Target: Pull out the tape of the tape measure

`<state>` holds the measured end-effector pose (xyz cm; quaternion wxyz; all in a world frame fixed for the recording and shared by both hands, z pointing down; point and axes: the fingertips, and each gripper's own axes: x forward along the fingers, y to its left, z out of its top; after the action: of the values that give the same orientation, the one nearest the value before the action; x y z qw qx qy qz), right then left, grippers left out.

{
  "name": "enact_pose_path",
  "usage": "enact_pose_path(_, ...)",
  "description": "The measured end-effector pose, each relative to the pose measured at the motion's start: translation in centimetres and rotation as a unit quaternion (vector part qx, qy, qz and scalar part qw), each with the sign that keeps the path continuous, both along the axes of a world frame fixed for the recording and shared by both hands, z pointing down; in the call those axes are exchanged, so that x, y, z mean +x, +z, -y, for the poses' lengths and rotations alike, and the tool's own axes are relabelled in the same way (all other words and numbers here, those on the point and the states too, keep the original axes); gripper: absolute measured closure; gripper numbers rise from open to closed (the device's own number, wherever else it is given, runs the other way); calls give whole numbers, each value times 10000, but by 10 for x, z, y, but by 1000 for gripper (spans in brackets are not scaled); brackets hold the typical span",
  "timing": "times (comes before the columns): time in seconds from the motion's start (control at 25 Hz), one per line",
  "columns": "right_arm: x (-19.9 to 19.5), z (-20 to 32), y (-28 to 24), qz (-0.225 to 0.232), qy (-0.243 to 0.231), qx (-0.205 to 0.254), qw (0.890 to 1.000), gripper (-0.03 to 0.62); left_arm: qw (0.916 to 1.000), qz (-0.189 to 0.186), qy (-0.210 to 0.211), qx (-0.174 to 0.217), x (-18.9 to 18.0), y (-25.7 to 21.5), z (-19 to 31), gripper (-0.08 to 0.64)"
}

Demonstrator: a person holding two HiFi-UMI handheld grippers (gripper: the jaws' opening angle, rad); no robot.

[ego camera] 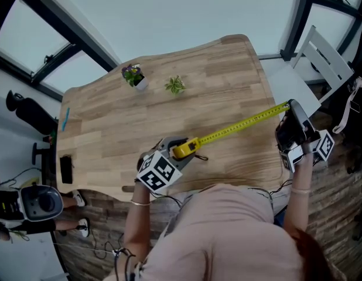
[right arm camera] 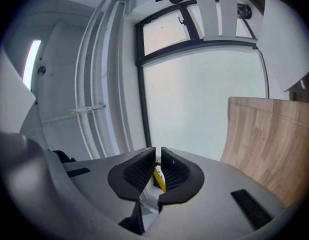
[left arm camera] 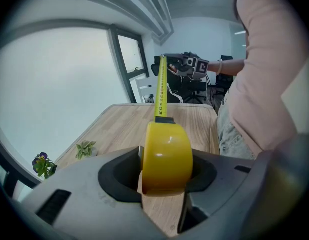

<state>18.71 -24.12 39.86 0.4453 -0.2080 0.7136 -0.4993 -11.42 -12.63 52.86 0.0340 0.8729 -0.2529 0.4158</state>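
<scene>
Left gripper (left arm camera: 164, 186) clamps the yellow tape measure case (left arm camera: 167, 154); right gripper (right arm camera: 158, 175) pinches the tape (ego camera: 245, 123) at its end, jaws nearly together. Best: hold case steady, draw straight, avoid kinking.

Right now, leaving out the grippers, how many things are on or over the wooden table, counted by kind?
Tape measure: 1
Small plants: 2
Blue pen: 1
Black flat object: 1
Total: 5
</scene>
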Motion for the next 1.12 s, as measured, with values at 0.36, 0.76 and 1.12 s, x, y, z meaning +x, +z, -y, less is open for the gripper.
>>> enact_pose_path(0.36,2,-3,-1,-10,73,21,10000,568,10000,44,69,25,0,-2,3,380)
enact_pose_path(0.76,10,-5,-1,-9,164,32,9999,568,9999,76,92,5,6,0,4,380)
enact_pose_path(1.12,20,-6,-2,44,281,74,9996,569,9999,83,141,-25,15,1,5,380)
